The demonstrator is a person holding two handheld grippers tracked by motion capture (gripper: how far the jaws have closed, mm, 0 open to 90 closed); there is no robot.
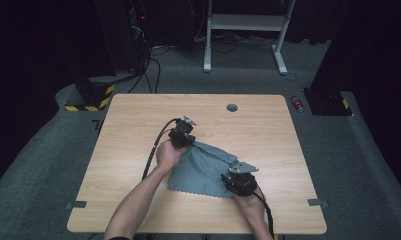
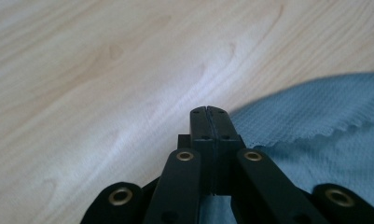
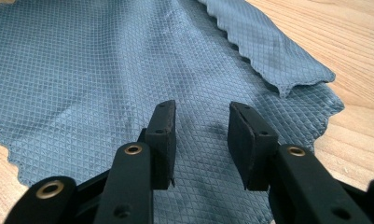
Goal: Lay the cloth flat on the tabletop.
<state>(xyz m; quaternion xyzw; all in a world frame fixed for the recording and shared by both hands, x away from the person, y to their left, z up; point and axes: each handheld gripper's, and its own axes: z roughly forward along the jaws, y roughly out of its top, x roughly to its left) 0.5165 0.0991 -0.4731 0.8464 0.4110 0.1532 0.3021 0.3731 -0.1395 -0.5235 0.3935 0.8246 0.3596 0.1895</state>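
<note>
A grey-blue waffle-weave cloth (image 1: 198,170) lies on the wooden table (image 1: 138,120), with one strip folded over along its far edge. My left gripper (image 1: 186,141) sits at the cloth's far left corner. In the left gripper view its jaws (image 2: 208,112) are pressed together, and the cloth (image 2: 315,140) runs right up to their tips and lies beneath them. My right gripper (image 1: 229,176) rests at the cloth's near right part. In the right gripper view it (image 3: 201,112) stands open just above the cloth (image 3: 82,70), with nothing between the pads.
A round cable hole (image 1: 232,107) sits near the table's far edge. Tape marks (image 1: 76,204) lie at both near corners. Bare wood surrounds the cloth. Beyond the table stand a white desk frame (image 1: 243,30) and dark equipment on grey carpet.
</note>
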